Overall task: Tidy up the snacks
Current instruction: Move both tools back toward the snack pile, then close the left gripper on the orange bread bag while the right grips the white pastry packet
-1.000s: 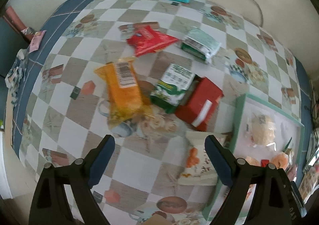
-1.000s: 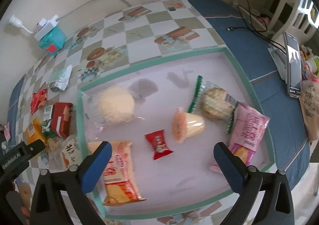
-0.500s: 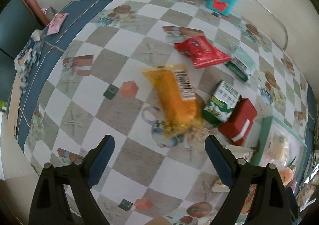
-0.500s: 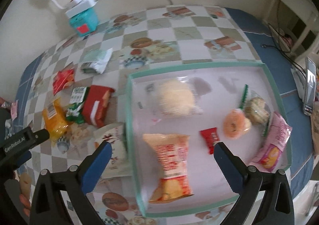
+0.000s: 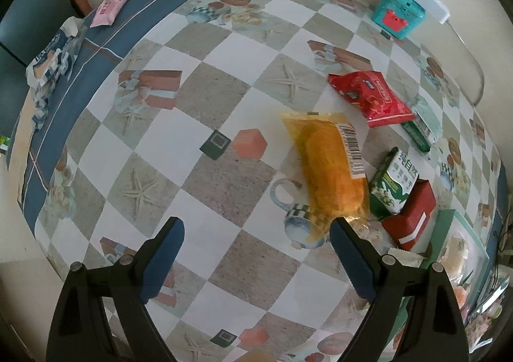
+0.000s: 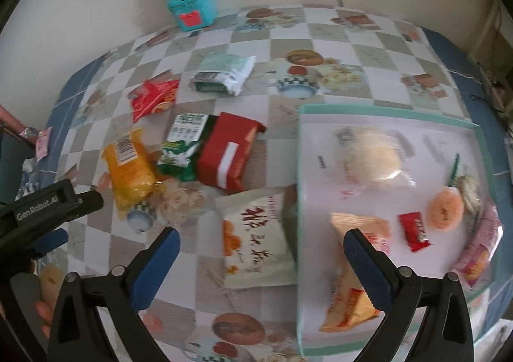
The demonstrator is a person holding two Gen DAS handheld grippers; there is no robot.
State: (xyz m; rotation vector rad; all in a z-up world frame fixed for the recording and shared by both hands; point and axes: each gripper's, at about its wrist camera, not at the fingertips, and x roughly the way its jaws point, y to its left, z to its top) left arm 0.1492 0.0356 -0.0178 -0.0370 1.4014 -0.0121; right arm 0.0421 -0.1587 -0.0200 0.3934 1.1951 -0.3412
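the left claw [image 5: 253, 253] hangs straight down over the checkered, picture-printed counter [image 5: 224, 176], its blue jaws wide with nothing between them. just ahead of its right finger lies a long orange-yellow plastic snack packet with a barcode label [image 5: 330, 169], its near end almost touching that finger. beyond and to the right of it sit a green-and-white pouch [image 5: 392, 184], a red box with a white stripe [image 5: 410, 217] and a red foil packet [image 5: 372, 97].

the right claw [image 6: 261, 259] also stands wide and empty. directly between and ahead of its fingers lies a white pouch with red lettering [image 6: 256, 243], leaning against the rim of a shallow white tray with a mint-green edge [image 6: 299, 150]. ahead and to the right, inside the tray, rest a clear-wrapped pale bun [image 6: 372, 156], a small red candy wrapper [image 6: 415, 230] and an orange chip packet [image 6: 352, 269] behind the right finger.
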